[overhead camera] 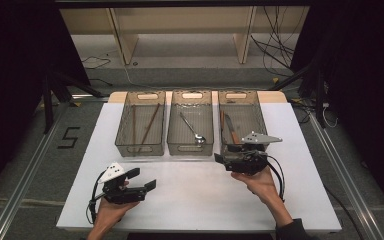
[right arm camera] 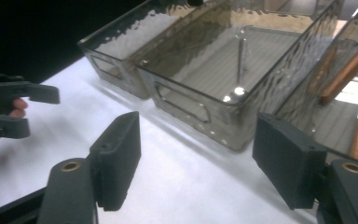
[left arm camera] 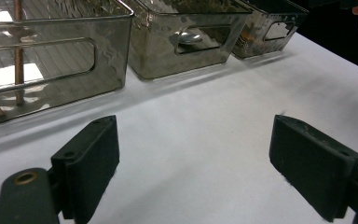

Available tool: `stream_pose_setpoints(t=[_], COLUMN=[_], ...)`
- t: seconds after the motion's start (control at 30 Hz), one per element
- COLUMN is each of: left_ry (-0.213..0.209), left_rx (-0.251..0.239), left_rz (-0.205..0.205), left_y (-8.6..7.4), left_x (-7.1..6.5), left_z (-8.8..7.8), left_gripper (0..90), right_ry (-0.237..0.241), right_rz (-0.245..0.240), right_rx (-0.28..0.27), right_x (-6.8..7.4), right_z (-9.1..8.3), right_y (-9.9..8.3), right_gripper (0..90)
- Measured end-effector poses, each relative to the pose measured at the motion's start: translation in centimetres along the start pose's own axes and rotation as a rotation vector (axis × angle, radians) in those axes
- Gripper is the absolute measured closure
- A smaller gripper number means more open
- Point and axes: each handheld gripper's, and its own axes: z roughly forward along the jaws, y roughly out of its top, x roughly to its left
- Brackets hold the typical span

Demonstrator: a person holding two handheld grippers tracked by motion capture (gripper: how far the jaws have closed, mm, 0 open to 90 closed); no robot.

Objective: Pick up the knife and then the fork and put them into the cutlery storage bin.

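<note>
Three clear grey bins stand in a row at the back of the white table (overhead camera: 195, 195). The left bin (overhead camera: 125, 127) holds brown chopsticks (overhead camera: 150, 122), the middle bin (overhead camera: 175, 131) a metal spoon (overhead camera: 194, 131), and the right bin (overhead camera: 257, 117) wooden-handled knives (overhead camera: 230, 129). My left gripper (overhead camera: 142, 178) rests low near the table's front left, open, with only bare table between its fingers (left arm camera: 93, 158). My right gripper (overhead camera: 220, 160) hovers in front of the right bin, pointing left, open and holding nothing (right arm camera: 196, 123). Ahead of its jaws are the middle bin's near corner (right arm camera: 200, 116) and the spoon (right arm camera: 240, 56).
A knife's wooden handle (right arm camera: 345, 77) lies in the bin beside the right jaw. The left gripper (right arm camera: 43, 112) and a hand appear at the left of the right gripper view. Wooden shelving and cables lie on the floor beyond the table (overhead camera: 190, 45).
</note>
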Motion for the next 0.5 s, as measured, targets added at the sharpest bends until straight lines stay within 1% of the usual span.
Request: stream_pose_setpoints(t=[0.1, 0.17, 0.33, 0.4, 0.5], left_ry=[-0.003, -0.005, -0.01, -0.014, -0.019], left_rx=[0.002, 0.003, 0.004, 0.002, 0.003], left_rz=[0.009, 0.016, 0.033, 0.037, 0.049], left_y=[0.0, 0.0, -0.1, -0.1, -0.1], left_x=[-0.1, -0.1, -0.3, -0.4, -0.5], left_z=[0.0, 0.0, 0.0, 0.0, 0.0], left_gripper=[15.7, 15.7, 15.7, 15.7, 15.7], right_ry=[0.015, 0.015, 0.031, 0.027, 0.022], right_rz=[-0.009, -0.03, -0.031, -0.036, -0.047], right_rx=[-0.006, -0.027, -0.044, -0.052, -0.047], right_x=[0.3, 0.6, 1.0, 1.1, 1.2], right_z=[-0.2, -0.5, -1.4, -1.6, -1.9], right_y=[-0.4, -0.9, -2.0, -2.6, -3.3], right_gripper=[31.4, 30.9, 30.5, 30.5, 30.5])
